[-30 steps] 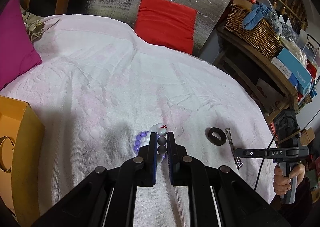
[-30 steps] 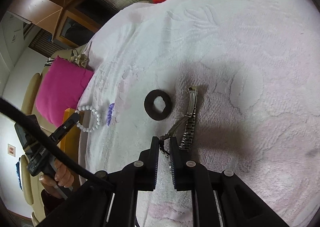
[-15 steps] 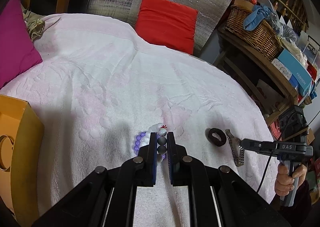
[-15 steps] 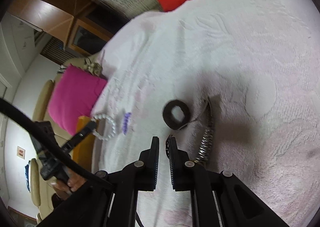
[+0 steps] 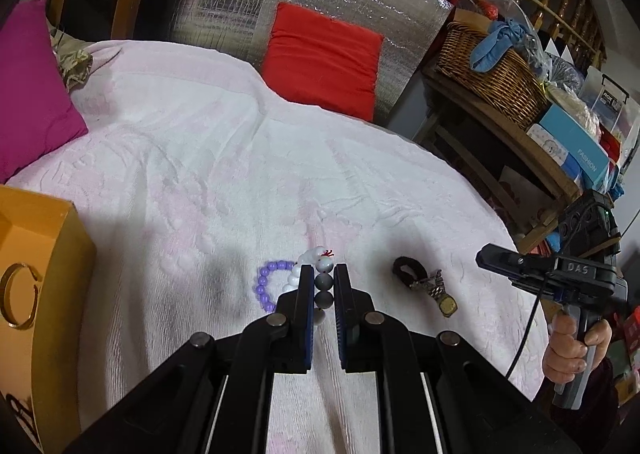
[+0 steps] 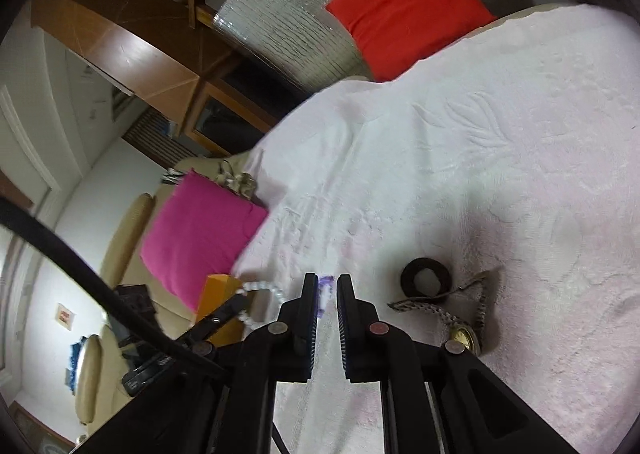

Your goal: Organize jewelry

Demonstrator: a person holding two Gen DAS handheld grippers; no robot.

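My left gripper (image 5: 323,274) is shut on a white and grey bead bracelet (image 5: 323,286), held just above the white bedspread. A purple bead bracelet (image 5: 266,286) lies just left of it. A dark ring-shaped band (image 5: 407,270) and a metal wristwatch (image 5: 438,294) lie to the right on the bed. In the right wrist view my right gripper (image 6: 327,286) is lifted, empty, its jaws a small gap apart. The watch (image 6: 460,318) and the dark band (image 6: 425,278) lie to its right. The white bracelet (image 6: 262,294) hangs from the left gripper at the left.
An orange box (image 5: 36,278) with a gold letter stands at the bed's left edge. A magenta cushion (image 5: 28,94) and a red cushion (image 5: 324,58) lie at the far side. A shelf with a wicker basket (image 5: 488,74) stands to the right.
My right gripper let go of the watch, which dropped crumpled onto the bed beside the dark band. The right gripper rose and drew back. The left gripper kept still with the bracelet.
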